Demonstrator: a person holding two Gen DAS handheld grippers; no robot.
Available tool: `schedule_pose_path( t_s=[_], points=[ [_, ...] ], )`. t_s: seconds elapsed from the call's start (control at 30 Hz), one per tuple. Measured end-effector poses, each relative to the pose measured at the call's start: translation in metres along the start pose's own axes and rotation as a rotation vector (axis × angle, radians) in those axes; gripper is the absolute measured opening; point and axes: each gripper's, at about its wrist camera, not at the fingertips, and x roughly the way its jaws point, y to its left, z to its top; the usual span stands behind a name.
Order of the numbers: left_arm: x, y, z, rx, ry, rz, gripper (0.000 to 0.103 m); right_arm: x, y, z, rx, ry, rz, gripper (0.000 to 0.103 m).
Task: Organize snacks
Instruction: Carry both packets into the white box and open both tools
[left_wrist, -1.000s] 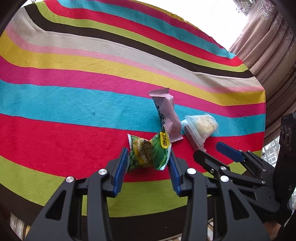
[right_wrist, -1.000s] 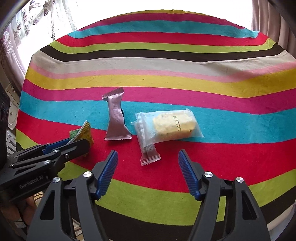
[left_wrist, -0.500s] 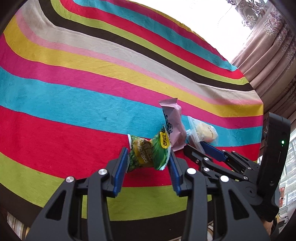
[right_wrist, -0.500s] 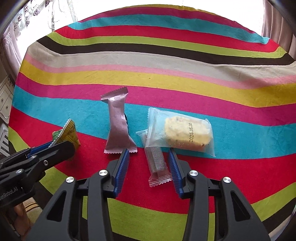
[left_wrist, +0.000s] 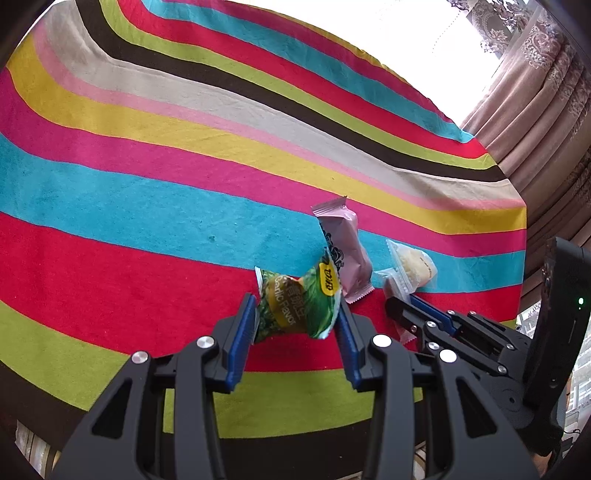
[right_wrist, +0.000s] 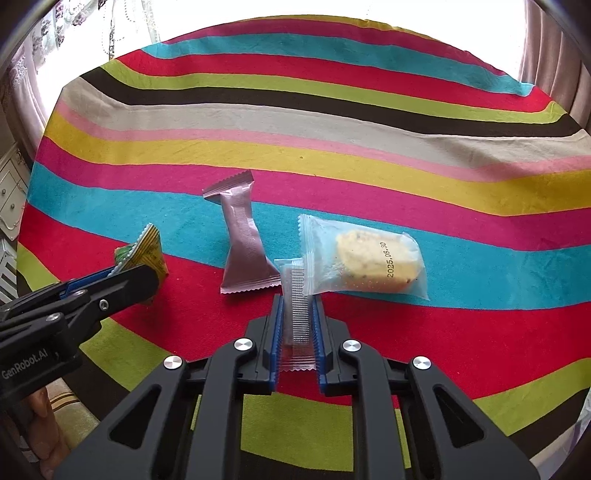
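1. Left wrist view: the left gripper (left_wrist: 297, 325) clamps a green snack packet (left_wrist: 295, 302) between its blue pads, held above the red band of the striped cloth (left_wrist: 147, 177). Just beyond lie a pink wrapper (left_wrist: 345, 254) and a clear cake packet (left_wrist: 412, 264). The cloth's right edge meets a curtain (left_wrist: 532, 122); broad bare cloth spreads to the left and far side. The right gripper (left_wrist: 400, 308) sits low right, near the cloth's edge.
2. Right wrist view: the right gripper (right_wrist: 298, 325) is closed on a slim clear sachet (right_wrist: 295, 317), whose far end touches the clear cake packet (right_wrist: 369, 258). The pink wrapper (right_wrist: 245, 243) lies just left. The left gripper (right_wrist: 129, 277) holds the green snack packet (right_wrist: 146, 251) at the left margin. Open cloth extends right and beyond.
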Motion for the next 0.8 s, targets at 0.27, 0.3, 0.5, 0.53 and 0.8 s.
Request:
schedule_pose_path(
  t_s=[0.27, 0.3, 0.5, 0.53, 0.8],
  points=[
    [-0.016, -0.018, -0.003, 0.059, -0.024, 0.042, 0.041, -0.027, -0.006, -0.012, 0.034, -0.027, 0.041, 0.015],
    [-0.018, -0.020, -0.004, 0.063, -0.026, 0.046, 0.041, -0.030, -0.006, -0.014, 0.036, -0.029, 0.049, 0.015],
    [-0.029, -0.031, -0.013, 0.084, -0.027, 0.059, 0.041, -0.049, -0.009, -0.026, 0.054, -0.042, 0.081, 0.015],
    [-0.031, -0.033, -0.014, 0.087, -0.026, 0.060, 0.041, -0.053, -0.011, -0.029, 0.060, -0.045, 0.084, 0.015],
    [-0.041, -0.056, -0.027, 0.138, -0.020, 0.059, 0.040, -0.076, -0.036, -0.046, 0.128, -0.070, 0.090, 0.015]
  ],
)
